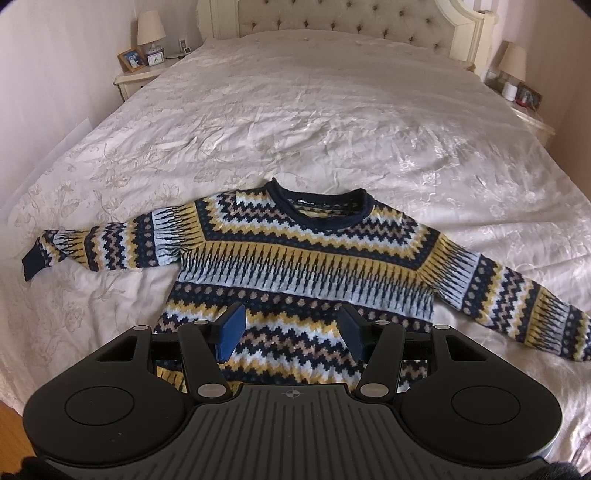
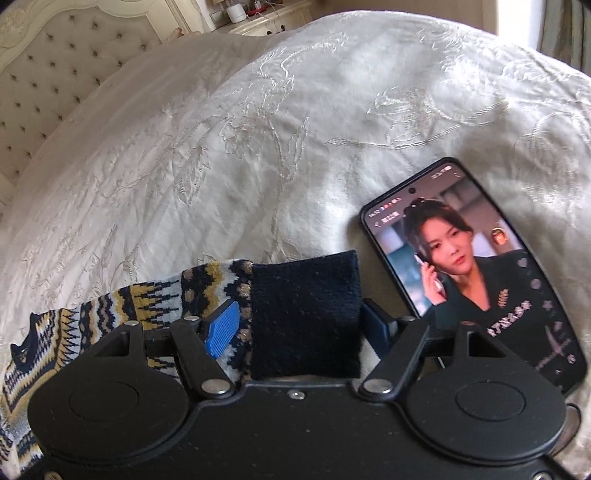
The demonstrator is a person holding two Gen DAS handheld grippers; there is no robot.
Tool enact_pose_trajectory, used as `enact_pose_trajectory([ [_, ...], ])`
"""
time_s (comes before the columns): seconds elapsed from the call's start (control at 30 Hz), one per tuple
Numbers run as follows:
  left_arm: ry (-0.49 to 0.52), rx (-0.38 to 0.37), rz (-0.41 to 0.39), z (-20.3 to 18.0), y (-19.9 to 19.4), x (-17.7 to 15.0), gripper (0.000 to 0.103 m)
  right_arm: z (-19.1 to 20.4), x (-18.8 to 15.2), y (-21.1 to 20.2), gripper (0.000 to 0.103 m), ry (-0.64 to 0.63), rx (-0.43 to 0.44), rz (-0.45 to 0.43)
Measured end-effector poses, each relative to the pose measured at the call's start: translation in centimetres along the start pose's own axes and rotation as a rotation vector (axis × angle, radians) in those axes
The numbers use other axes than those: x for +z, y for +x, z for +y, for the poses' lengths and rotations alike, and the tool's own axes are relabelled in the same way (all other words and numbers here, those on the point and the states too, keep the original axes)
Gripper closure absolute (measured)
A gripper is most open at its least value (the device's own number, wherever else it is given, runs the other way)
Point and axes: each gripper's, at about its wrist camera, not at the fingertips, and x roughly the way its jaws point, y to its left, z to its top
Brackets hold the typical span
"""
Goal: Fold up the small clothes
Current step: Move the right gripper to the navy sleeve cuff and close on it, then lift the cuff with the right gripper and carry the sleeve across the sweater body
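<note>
A navy, yellow and pale-blue patterned sweater point(image 1: 295, 266) lies flat and face up on the white bedspread point(image 1: 295, 122), both sleeves spread out. My left gripper point(image 1: 291, 332) hovers open over the sweater's lower body with nothing between its blue pads. In the right wrist view, the sweater's sleeve point(image 2: 147, 299) runs in from the left and ends in a navy cuff point(image 2: 306, 314). My right gripper point(image 2: 301, 328) straddles that cuff. The cuff lies flat and unbunched between the fingers, so I read the jaws as open around it.
A phone point(image 2: 476, 273) with a lit screen lies on the bedspread just right of the cuff, close to my right finger. A tufted headboard point(image 1: 343, 22) stands at the far end, with a lamp-topped nightstand point(image 1: 144, 74) on each side. Wooden floor point(image 1: 11, 424) shows at the lower left.
</note>
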Motion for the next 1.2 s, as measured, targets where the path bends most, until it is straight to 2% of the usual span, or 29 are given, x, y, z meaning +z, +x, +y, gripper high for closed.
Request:
enact_pose_trajectory([
  [0.03,0.001,0.002,0.000,-0.1,0.0,0.0,0.049,0.2,0.1,0.1,0.053,-0.009,-0.007,0.003],
  [0.07,0.002,0.004,0.000,-0.2,0.0,0.0,0.049,0.4,0.3,0.3,0.076,-0.023,-0.022,0.012],
  [0.1,0.001,0.003,0.000,-0.2,0.0,0.0,0.049,0.8,0.5,0.6,0.078,-0.031,-0.028,0.030],
  [0.27,0.009,-0.003,-0.013,-0.4,-0.3,0.0,0.049,3.8,1.1,0.7,0.082,-0.108,-0.064,0.043],
  [0.5,-0.010,-0.011,-0.021,0.8,-0.4,-0.2,0.049,9.0,1.5,-0.5,0.084,-0.193,0.012,0.032],
  [0.63,-0.027,-0.017,-0.026,2.2,-0.6,-0.3,0.049,13.3,1.3,-1.0,0.084,-0.253,0.072,0.029],
  [0.93,-0.065,-0.047,-0.045,7.0,0.1,-0.4,0.049,26.4,-1.6,-1.5,0.084,-0.398,0.203,0.026],
  [1.2,-0.123,-0.032,-0.060,14.3,1.1,0.1,0.049,39.9,-5.6,-0.7,0.084,-0.486,0.323,0.038],
])
